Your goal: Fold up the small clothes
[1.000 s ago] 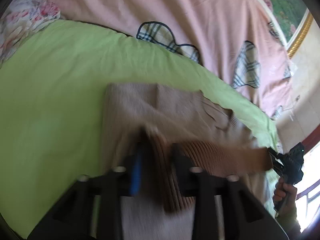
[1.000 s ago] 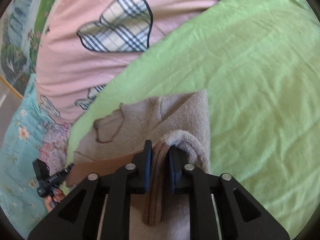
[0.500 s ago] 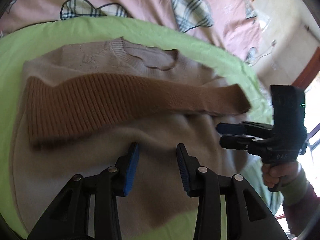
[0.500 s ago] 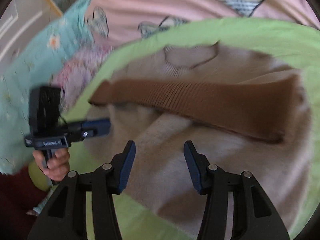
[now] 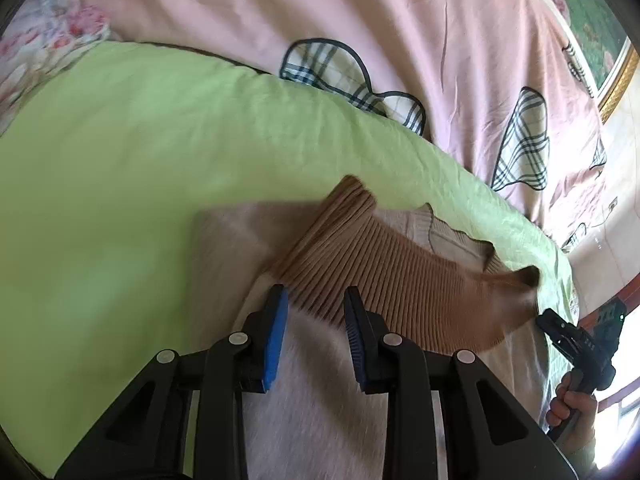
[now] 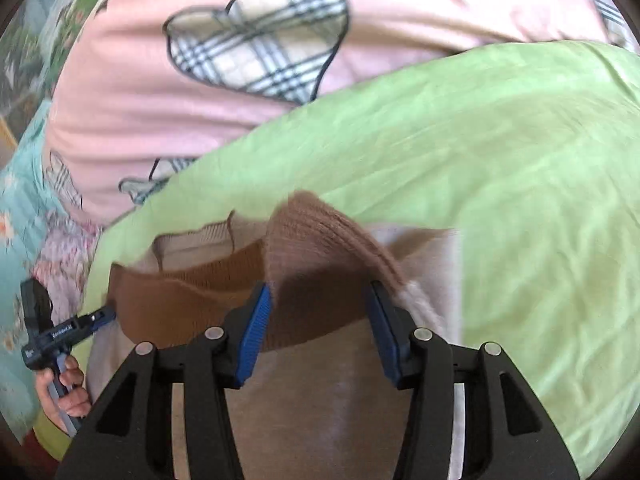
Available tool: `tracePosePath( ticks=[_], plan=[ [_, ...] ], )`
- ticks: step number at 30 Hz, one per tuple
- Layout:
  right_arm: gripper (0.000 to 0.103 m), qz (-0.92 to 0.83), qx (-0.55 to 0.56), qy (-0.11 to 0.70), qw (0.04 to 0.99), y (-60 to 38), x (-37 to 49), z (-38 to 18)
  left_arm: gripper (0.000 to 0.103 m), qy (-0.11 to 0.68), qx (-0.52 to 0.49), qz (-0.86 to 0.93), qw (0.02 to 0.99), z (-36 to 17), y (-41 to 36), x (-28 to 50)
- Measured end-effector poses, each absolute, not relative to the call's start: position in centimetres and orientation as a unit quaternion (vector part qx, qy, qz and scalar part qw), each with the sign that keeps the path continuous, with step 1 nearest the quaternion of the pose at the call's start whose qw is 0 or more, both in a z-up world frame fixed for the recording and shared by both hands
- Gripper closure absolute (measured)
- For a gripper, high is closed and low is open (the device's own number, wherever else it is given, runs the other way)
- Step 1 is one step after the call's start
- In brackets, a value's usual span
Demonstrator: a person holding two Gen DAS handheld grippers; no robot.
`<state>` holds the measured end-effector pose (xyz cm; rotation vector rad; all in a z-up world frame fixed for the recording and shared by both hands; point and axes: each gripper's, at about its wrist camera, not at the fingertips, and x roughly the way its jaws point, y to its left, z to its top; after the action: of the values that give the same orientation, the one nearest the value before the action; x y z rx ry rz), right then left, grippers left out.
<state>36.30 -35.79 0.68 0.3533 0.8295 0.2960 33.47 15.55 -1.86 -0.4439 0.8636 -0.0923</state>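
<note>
A small beige sweater (image 5: pixel 236 248) lies on a green sheet (image 5: pixel 120 184), its brown ribbed hem (image 5: pixel 384 276) folded up across the chest below the neckline (image 5: pixel 460 240). My left gripper (image 5: pixel 314 308) is open, its tips at the hem's near edge. In the right wrist view the sweater (image 6: pixel 304 400) lies under my right gripper (image 6: pixel 318 300), which is open with the raised brown hem (image 6: pixel 320 240) between and beyond its fingers. Each gripper shows in the other's view: the right one (image 5: pixel 560 332) and the left one (image 6: pixel 80 320).
A pink duvet with plaid heart patches (image 5: pixel 400 40) lies behind the green sheet and also shows in the right wrist view (image 6: pixel 256 36). A floral quilt (image 6: pixel 24 200) lies at the left. A gold picture frame (image 5: pixel 616 76) is at the far right.
Both grippers held the hem shut a second ago, let it go folded over the chest, and have now dropped low again with open jaws at the hem's ends.
</note>
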Motion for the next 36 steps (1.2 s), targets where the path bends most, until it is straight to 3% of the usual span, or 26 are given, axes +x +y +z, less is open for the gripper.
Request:
tracePosePath(
  ticks=[5, 10, 16, 23, 36],
  plan=[
    [0.052, 0.156, 0.164, 0.401, 0.888, -35.7, 32.5, 1.1, 0.073, 0.417, -0.222, -0.034, 0.881, -2.5, 15.3, 28.2],
    [0.051, 0.17, 0.168, 0.411, 0.88, -35.6, 27.4, 0.6, 0.064, 0.405, -0.24, -0.046, 0.881, -1.8, 14.4, 20.9],
    [0.048, 0.181, 0.173, 0.42, 0.872, -34.8, 22.8, 0.0, 0.064, 0.413, -0.268, -0.067, 0.868, -2.2, 12.4, 15.0],
    [0.044, 0.198, 0.186, 0.423, 0.864, -33.5, 19.4, -0.5, 0.064, 0.43, -0.304, -0.076, 0.847, -3.7, 11.0, 11.6],
    [0.043, 0.217, 0.207, 0.44, 0.846, -32.1, 15.2, -1.4, 0.051, 0.424, -0.395, -0.056, 0.813, -6.6, 12.1, 11.3]
  ],
)
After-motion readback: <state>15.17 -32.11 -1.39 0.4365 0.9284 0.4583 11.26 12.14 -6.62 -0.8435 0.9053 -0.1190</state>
